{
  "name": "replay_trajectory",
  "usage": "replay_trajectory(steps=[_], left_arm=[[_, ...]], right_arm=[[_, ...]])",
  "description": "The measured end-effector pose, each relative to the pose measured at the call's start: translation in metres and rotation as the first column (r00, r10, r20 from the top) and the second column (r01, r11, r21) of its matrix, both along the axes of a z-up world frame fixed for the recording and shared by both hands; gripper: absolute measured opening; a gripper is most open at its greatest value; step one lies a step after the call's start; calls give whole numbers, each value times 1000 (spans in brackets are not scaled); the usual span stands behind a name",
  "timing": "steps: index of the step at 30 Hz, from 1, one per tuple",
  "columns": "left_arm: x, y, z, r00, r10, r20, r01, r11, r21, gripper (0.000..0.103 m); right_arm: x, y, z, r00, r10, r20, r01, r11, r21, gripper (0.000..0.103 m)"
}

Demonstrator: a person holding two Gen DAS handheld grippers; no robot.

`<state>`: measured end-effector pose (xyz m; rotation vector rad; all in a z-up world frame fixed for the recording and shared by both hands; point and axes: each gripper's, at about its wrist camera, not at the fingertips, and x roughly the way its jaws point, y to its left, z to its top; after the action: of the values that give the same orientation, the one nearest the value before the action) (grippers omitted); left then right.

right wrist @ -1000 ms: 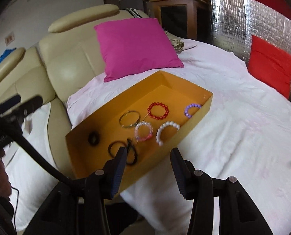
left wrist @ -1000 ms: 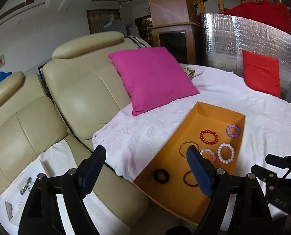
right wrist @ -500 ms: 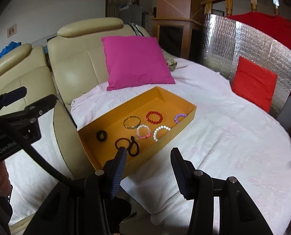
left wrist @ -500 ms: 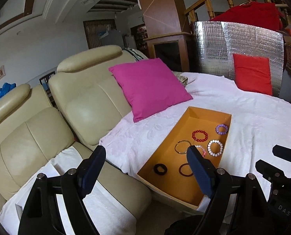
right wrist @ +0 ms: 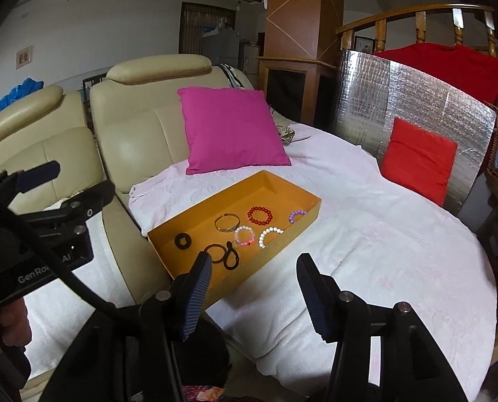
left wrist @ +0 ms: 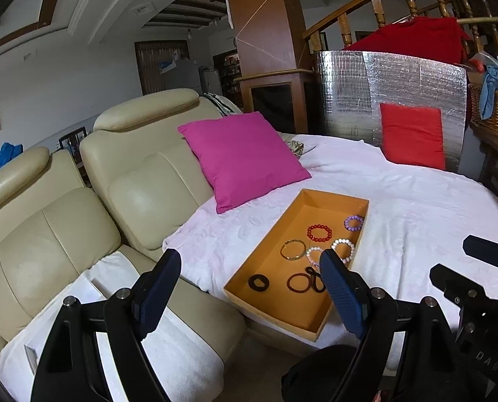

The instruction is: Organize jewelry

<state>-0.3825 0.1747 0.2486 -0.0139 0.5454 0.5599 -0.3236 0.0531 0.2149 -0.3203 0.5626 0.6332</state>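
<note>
An orange tray (left wrist: pixel 269 268) (right wrist: pixel 195 216) lies on a round table under a white cloth. Inside it lie a red bead bracelet (left wrist: pixel 319 232) (right wrist: pixel 260 215), a purple one (left wrist: pixel 353 222) (right wrist: pixel 296 215), a white one (left wrist: pixel 342 245) (right wrist: pixel 270 234), a pink-white one (right wrist: pixel 244 235), a gold bangle (left wrist: pixel 293 250) (right wrist: pixel 227 223) and black hair ties (left wrist: pixel 259 282) (right wrist: pixel 183 240). My left gripper (left wrist: pixel 249 288) stands wide open and empty, held back from the tray's near end. My right gripper (right wrist: pixel 254 296) hangs in front of the tray's near corner; its jaws are opening with nothing between them.
A magenta cushion (left wrist: pixel 242 159) leans behind the tray against cream leather armchairs (left wrist: pixel 141 167). A red cushion (left wrist: pixel 411 135) rests against a silver foil panel (left wrist: pixel 382 83) at the table's far side. A wicker basket (left wrist: pixel 493 110) stands at the right. A hand (right wrist: pixel 11 321) holds the left gripper.
Both grippers have drawn back and risen, so the tray looks smaller and farther away. The right jaws stand a little wider apart. The jewelry in the tray has not moved.
</note>
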Motion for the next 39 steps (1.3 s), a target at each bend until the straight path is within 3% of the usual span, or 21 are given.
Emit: replay_trajectory(steps=[13, 21, 30, 39], left_arm=[[0, 12, -4, 1000, 7, 15, -6, 999, -32, 85], [17, 25, -20, 999, 33, 1, -33, 998, -62, 85], [-1, 23, -25, 1000, 19, -8, -19, 999, -29, 85], [0, 32, -27, 999, 40, -1, -40, 998, -38, 85]], right_arm=[[-4, -6, 4, 1000, -6, -29, 6, 999, -33, 57], [12, 1, -14, 997, -49, -67, 44, 996, -72, 57], [12, 11, -21, 988, -113, -102, 114, 993, 5, 57], [15, 13, -21, 984, -143, -102, 146, 989, 25, 57]])
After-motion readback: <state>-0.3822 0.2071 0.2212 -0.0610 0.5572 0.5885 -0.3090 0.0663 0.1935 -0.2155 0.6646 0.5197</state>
